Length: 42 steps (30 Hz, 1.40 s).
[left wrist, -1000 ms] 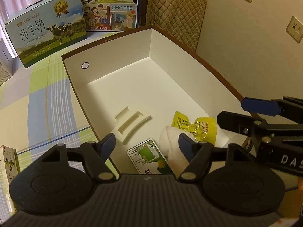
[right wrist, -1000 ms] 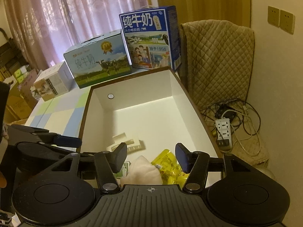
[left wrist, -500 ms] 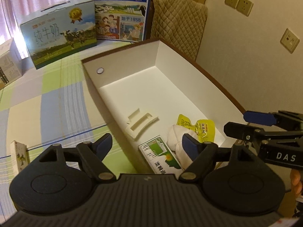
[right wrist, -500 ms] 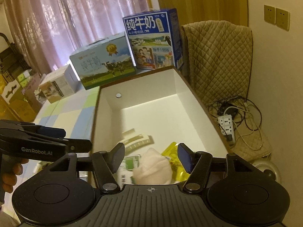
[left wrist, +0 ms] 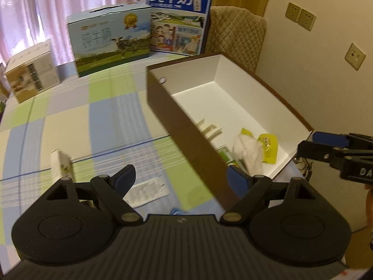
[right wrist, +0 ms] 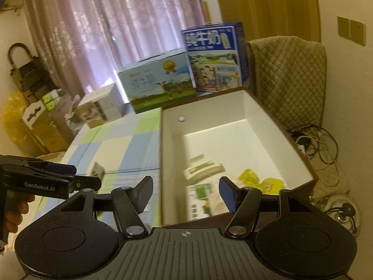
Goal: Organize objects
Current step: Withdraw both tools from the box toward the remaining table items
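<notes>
A brown box (left wrist: 163, 107) with white inner walls stands on the checked tablecloth. In its near end lie a white cloth bundle (left wrist: 248, 149), a yellow pouch (left wrist: 268, 147), a green-and-white carton (left wrist: 227, 154) and a white card insert (left wrist: 211, 129). My left gripper (left wrist: 180, 178) hangs over the cloth just left of the box; its jaws are opening and hold nothing. A small carton (left wrist: 60, 163) and a paper leaflet (left wrist: 145, 191) lie near its left finger. My right gripper (right wrist: 186, 186) is open and empty above the box's near wall (right wrist: 170, 154).
Two large milk cases (left wrist: 109, 39) (left wrist: 178, 18) and a smaller box (left wrist: 30, 70) stand at the table's far edge. A quilted chair back (left wrist: 235, 32) is behind the brown box. A power strip and cables (right wrist: 307, 142) lie on the floor to the right.
Both grippers have drawn back from over the box's inside. The left one has shifted left over the tablecloth and its jaws stand wider. The small carton and leaflet have come into view.
</notes>
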Available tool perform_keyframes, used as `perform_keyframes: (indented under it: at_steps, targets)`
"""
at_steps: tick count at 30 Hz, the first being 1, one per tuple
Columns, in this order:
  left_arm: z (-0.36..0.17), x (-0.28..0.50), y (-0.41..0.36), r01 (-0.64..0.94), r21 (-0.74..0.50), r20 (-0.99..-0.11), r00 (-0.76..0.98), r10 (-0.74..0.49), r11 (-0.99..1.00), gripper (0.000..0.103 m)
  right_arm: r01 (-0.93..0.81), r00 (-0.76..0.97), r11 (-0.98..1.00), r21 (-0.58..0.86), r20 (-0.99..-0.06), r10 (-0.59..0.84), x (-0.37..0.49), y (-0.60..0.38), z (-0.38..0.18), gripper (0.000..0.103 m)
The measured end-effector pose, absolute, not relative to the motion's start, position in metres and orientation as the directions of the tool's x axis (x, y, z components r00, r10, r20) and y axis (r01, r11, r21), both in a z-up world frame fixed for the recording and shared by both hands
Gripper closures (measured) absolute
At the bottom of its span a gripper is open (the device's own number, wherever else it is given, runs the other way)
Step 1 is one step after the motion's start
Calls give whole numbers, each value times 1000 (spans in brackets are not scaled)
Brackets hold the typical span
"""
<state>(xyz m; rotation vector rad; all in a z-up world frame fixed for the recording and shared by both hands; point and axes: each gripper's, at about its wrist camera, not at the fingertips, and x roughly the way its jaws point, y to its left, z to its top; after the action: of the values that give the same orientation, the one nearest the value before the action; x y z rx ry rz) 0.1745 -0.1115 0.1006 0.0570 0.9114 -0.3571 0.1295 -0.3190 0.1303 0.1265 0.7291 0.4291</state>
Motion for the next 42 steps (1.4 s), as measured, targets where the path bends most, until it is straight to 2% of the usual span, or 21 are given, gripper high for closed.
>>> perform_keyframes:
  at_steps: [8,17,29,42]
  targets:
    - [102,143,-64,263,-92,-782,578,-233,961,20,-398,613,867,301,-615,495,106,-292,126,43]
    - [93,111,-23,183,-88,-800,573,-179,979,20,-420,534,844,334,-661,527,90,-263,105,43]
    - [68,93,9,84,-82,-834,539,-115,993,20,-395,446,850,348,-736,508,84,-237,66,43]
    - [40,90,8,73,-90,-868,483,-114,993,21,-365,403,865,343,-779,480,89,-230,43,43]
